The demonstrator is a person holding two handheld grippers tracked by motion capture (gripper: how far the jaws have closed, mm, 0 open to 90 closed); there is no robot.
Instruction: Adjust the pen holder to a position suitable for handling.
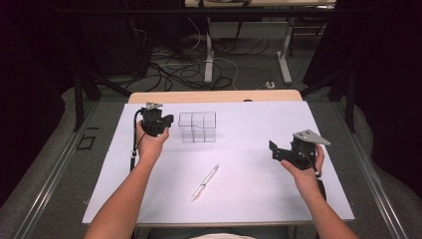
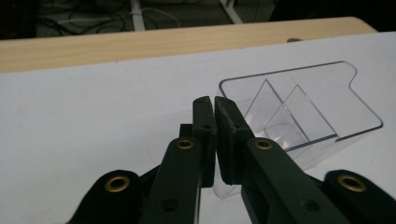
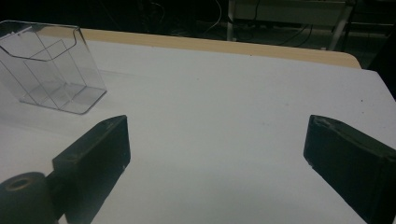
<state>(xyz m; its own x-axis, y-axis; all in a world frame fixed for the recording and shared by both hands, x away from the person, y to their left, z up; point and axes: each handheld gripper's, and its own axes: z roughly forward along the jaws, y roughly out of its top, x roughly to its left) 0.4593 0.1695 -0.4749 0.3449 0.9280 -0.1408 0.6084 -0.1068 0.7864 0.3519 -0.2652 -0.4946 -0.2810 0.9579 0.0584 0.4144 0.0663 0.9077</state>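
A clear plastic holder [image 1: 197, 127] [image 2: 303, 102] with inner dividers stands upright on the white table sheet [image 1: 249, 124], back centre. My left gripper [image 1: 170, 120] [image 2: 215, 100] is at its left side with the jaws pressed together, and the holder's near wall edge runs down into the thin gap between them. A silver pen [image 1: 205, 182] lies slanted on the sheet in front of the holder. At the right my right gripper [image 1: 276, 153] [image 3: 217, 135] hovers open over bare sheet, nothing between its jaws. In the right gripper view the holder [image 3: 51, 70] is far off to the left.
The sheet covers a wooden tabletop [image 1: 214, 96] whose far edge shows behind the holder. Beyond it the floor holds cables and white desk legs [image 1: 209, 55]. Bare sheet lies between the pen and the right gripper.
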